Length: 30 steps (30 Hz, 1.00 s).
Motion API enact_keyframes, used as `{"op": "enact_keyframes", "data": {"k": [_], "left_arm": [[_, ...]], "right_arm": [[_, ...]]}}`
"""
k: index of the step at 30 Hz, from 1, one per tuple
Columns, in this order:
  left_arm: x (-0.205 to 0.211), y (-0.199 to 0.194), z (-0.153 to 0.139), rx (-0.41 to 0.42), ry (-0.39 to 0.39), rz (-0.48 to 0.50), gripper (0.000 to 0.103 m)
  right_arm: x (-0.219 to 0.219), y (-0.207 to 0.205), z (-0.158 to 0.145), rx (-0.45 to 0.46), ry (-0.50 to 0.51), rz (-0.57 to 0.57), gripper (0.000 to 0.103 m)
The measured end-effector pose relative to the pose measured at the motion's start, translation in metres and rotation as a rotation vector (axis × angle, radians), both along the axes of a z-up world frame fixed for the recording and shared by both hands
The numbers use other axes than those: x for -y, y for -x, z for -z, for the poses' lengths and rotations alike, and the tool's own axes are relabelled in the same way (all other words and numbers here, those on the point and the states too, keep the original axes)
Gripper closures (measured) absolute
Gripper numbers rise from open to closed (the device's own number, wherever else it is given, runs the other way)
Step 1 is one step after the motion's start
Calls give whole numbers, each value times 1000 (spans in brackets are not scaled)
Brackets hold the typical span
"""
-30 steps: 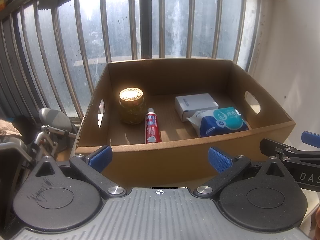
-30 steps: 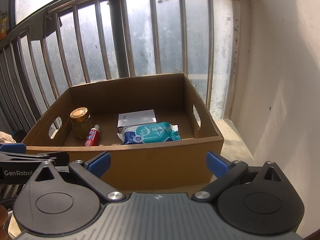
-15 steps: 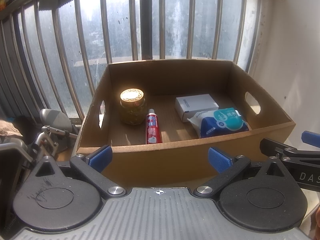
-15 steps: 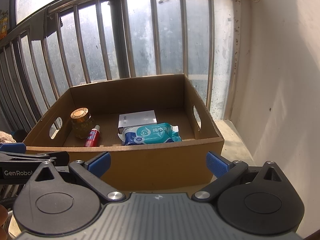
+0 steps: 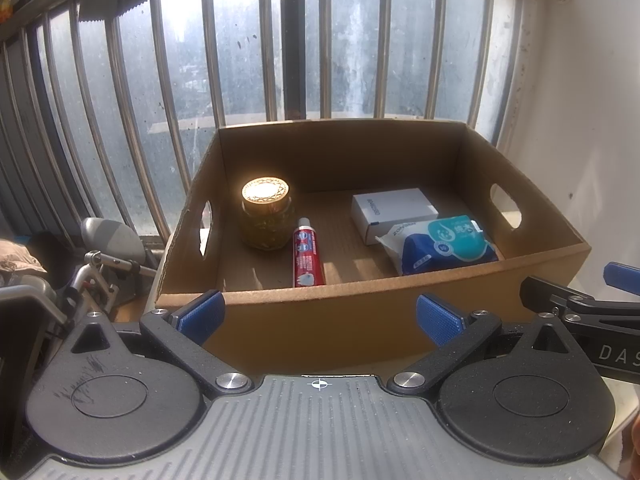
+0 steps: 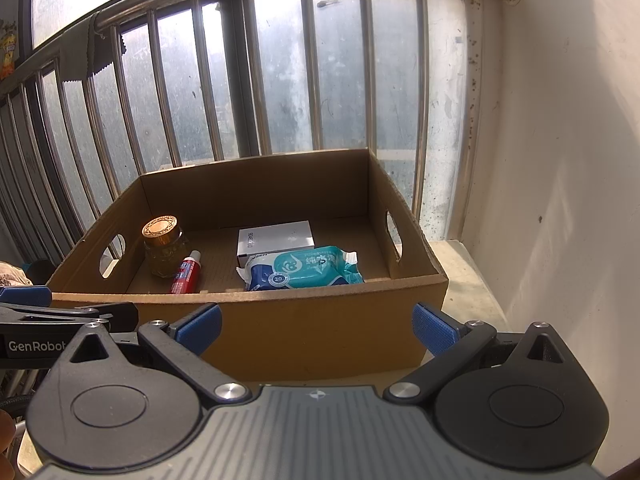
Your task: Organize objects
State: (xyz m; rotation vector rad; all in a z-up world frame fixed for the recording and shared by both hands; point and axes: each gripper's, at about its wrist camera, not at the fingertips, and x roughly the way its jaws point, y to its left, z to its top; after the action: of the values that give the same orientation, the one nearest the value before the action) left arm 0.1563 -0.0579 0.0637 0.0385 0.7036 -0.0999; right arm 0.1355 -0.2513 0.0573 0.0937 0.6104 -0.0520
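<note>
Both grippers hang just short of the near wall of the cardboard box [image 5: 340, 324], side by side; neither holds anything. Left gripper [image 5: 318, 316]: jaws spread wide, nothing btwn them. Right gripper [image 6: 316, 322]: same, wide apart and empty.

All four items sit inside the box already. Jar [image 5: 265, 212] w/ gold lid stands upright in the left part, near the left wall w/ its handle cutout. Toothpaste tube [image 5: 307, 254] lies flat just right of the jar, cap pointing to the far wall; whether it touches the jar, can't tell. White carton [image 5: 394, 210] lies flat right of centre, and the wet wipes pack [image 5: 444, 244] lies in front of it, overlapping or touching its near edge, close to the near wall.

Step, as I read it: either pre-grasp for a pick from the box, or the sorting is nearly done and the grippers are idling at the rim. Can't tell which from this alone.

If a pick is next: gripper must rise over the near wall first, then drop in. Wipes pack is soft, sits tight to the wall, so little room for the near finger. Tube has free floor on its right side, easiest grab. Jar is crowded by left wall and tube.

Room: window bars [image 6: 280, 80] right behind the box, white wall [image 6: 560, 160] close on the right, metal clutter at left. Open space only above and toward the person.
</note>
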Motion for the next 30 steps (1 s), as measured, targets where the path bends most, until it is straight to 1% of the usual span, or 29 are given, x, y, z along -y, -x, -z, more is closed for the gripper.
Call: {"op": "enact_keyframes", "data": {"k": [30], "left_arm": [[0,1,0,-3,-3,-2,1]], "right_arm": [[0,1,0,-5,-5,3,0]]}}
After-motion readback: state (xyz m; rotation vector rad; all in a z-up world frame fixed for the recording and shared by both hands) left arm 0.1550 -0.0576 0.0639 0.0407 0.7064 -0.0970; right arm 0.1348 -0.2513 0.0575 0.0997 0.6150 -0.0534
